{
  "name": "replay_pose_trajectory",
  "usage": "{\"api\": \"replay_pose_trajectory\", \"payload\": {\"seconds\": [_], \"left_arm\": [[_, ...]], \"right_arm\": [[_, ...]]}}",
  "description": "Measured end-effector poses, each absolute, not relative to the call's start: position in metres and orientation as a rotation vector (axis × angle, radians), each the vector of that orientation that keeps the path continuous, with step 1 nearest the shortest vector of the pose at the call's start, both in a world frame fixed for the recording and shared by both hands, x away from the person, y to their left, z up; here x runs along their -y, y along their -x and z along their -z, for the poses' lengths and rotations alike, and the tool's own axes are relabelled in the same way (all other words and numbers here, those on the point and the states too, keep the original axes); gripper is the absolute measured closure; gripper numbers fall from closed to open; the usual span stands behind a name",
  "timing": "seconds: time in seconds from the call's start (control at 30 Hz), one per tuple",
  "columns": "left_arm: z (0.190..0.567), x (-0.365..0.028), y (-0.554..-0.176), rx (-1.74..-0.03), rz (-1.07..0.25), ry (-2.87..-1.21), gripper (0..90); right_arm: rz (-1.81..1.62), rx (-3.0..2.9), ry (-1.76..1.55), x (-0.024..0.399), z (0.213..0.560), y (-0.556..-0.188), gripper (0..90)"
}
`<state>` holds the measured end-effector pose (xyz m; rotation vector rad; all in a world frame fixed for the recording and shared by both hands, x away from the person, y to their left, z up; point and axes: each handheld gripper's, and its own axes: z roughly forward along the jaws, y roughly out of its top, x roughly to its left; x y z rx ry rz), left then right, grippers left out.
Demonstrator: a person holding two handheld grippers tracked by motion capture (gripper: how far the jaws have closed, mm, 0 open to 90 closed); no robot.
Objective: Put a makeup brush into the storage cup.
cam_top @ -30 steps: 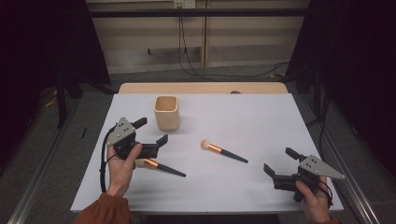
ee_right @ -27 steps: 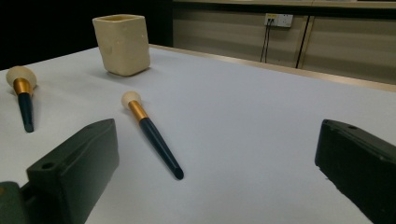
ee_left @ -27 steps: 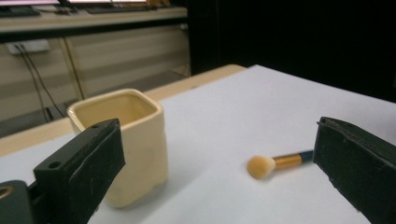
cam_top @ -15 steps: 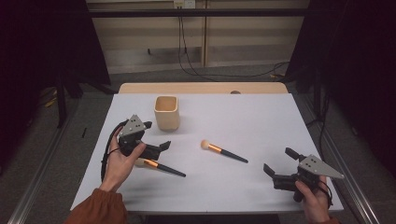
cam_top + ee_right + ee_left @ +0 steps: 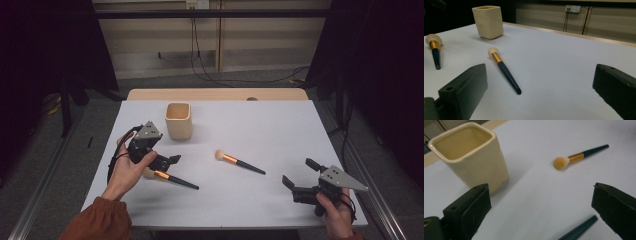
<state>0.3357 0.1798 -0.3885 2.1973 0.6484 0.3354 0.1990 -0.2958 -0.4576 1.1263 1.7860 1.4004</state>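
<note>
with your left hand-held gripper (image 5: pixel 169 161) spread wide just over the near brush (image 5: pixel 170 178) on the worktop (image 5: pixel 280 130) beside the cup (image 5: pixel 179 121), pinch its thin, stiff handle (probably light, may roll).

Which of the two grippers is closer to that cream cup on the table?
Left. The left gripper sits just in front of the cream cup, over one makeup brush. The right gripper rests far off, near the table's front right corner.

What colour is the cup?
Cream-yellow cup, clearest in the left gripper view.
</note>
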Motion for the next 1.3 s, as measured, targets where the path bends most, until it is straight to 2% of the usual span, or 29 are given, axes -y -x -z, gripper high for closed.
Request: {"api": "replay_pose_trajectory", "payload": {"seconds": [0.47,0.93,1.3], "left_arm": [[0.389,-0.173,-0.345,-0.569,-0.149,-2.44,5.1],[0.39,-0.177,-0.355,-0.473,-0.069,-2.656,4.6],[0.408,-0.173,-0.363,-0.361,0.06,-2.787,7.4]], "right_arm": [[-1.398,-1.786,-1.126,0.296,0.458,-0.199,0.0],[-1.397,-1.789,-1.124,0.296,0.458,-0.199,0.0],[-1.393,-1.794,-1.127,0.296,0.459,-0.2,0.0]]}}
